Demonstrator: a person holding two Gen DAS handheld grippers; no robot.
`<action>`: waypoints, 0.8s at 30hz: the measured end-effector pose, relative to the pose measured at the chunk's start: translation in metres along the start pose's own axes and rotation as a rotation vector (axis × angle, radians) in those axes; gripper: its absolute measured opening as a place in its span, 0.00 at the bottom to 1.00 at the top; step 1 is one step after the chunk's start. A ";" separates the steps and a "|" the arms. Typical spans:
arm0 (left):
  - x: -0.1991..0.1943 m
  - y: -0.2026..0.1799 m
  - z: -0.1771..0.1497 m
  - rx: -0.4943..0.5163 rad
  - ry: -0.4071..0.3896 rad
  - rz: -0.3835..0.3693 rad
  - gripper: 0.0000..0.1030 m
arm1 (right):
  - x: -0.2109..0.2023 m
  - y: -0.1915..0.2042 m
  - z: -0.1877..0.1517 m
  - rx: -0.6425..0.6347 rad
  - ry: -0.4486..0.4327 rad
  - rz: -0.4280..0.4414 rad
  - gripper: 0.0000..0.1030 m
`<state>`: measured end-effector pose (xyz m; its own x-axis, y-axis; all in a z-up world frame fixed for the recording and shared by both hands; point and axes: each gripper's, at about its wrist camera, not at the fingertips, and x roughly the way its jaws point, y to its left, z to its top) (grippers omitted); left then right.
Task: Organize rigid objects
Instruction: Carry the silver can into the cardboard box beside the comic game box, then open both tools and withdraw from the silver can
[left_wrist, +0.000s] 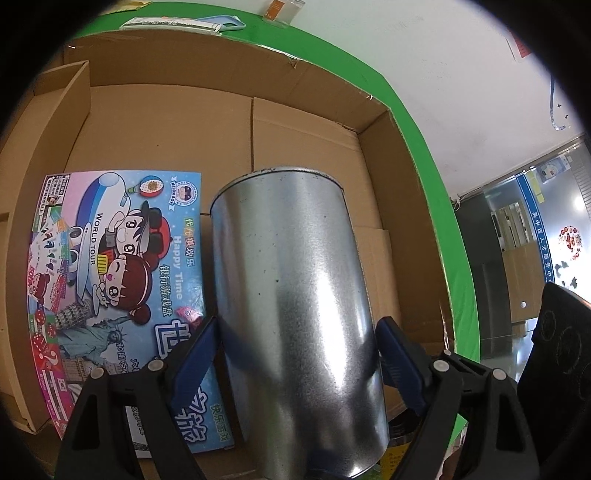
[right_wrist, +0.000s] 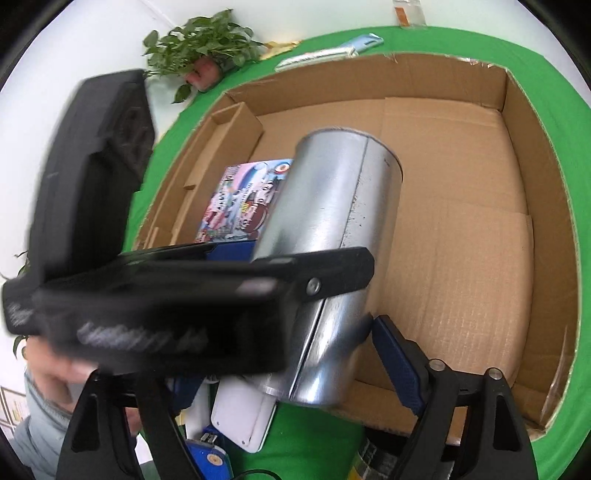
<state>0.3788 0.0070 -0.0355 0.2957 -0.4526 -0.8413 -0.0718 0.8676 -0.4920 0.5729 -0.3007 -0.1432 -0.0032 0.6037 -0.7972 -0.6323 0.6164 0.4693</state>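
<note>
Gripping metal can (left_wrist: 295, 302) between its pads, left gripper (left_wrist: 295, 354) hangs over cardboard box (left_wrist: 303, 122); lower upright beside game box (left_wrist: 122, 280). Right gripper (right_wrist: 266, 376) open, empty.

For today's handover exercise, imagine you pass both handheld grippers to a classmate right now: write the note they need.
Left gripper: shut on the metal can, held over the cardboard box.
Right gripper: open, holding nothing, beside the can's lower end.
In the box: board game box lying flat at the left; the can is beside it, not yet released.
Outside the box, on the green cloth: a white device and a blue item, near edge.
Left to do: set the can down, release it, then box the remaining items.
</note>
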 end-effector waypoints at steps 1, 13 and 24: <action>0.004 -0.002 0.004 0.006 0.010 0.011 0.83 | -0.001 -0.002 -0.001 0.006 -0.004 0.004 0.76; -0.054 -0.019 -0.015 0.134 -0.206 0.077 0.82 | 0.015 0.002 -0.022 0.016 -0.011 -0.030 0.72; -0.137 -0.027 -0.132 0.214 -0.688 0.497 0.99 | -0.067 0.051 -0.106 -0.053 -0.423 -0.410 0.99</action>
<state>0.2147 0.0188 0.0638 0.7918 0.1530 -0.5914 -0.1854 0.9826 0.0060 0.4586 -0.3632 -0.1056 0.5519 0.4777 -0.6835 -0.5546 0.8224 0.1270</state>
